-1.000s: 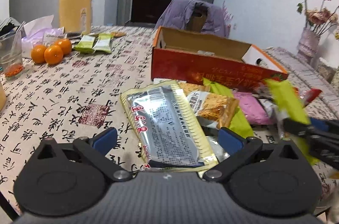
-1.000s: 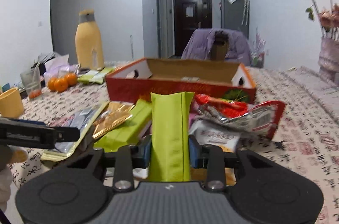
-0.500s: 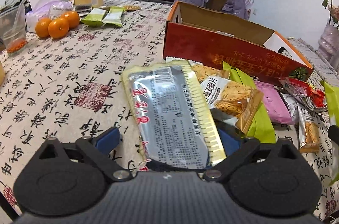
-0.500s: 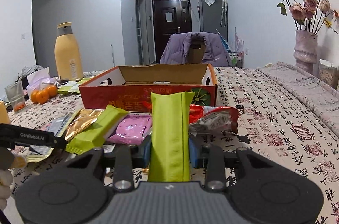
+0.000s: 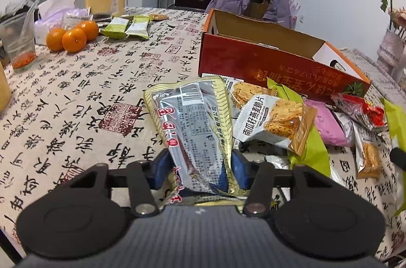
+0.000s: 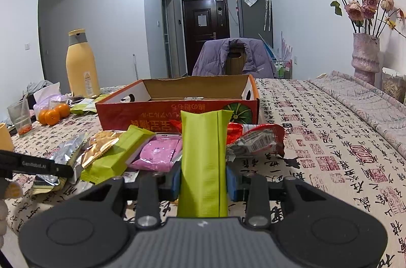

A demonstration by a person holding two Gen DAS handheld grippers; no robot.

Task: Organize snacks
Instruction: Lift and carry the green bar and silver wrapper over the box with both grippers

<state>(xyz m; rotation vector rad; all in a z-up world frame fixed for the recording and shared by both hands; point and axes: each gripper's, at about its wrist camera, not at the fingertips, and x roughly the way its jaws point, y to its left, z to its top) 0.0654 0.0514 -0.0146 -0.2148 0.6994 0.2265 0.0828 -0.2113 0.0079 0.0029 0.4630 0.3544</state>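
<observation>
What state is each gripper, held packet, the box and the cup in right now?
Left gripper: shut on the silver packet.
Silver packet: sealed, gripped at its near end.
Right gripper: shut on the green packet.
Green packet: sealed, held pointing toward the box.
Orange cardboard box: open-topped; its floor is hidden.
Loose snack pile: outside the box, overlapping on the tablecloth.
Plastic cup: upright, nearly empty.

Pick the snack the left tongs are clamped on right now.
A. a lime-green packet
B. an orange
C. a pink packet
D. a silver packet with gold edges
D. The left tongs pinch the silver packet with gold edges at its near end; the lime-green packet sits in the right tongs.
</observation>
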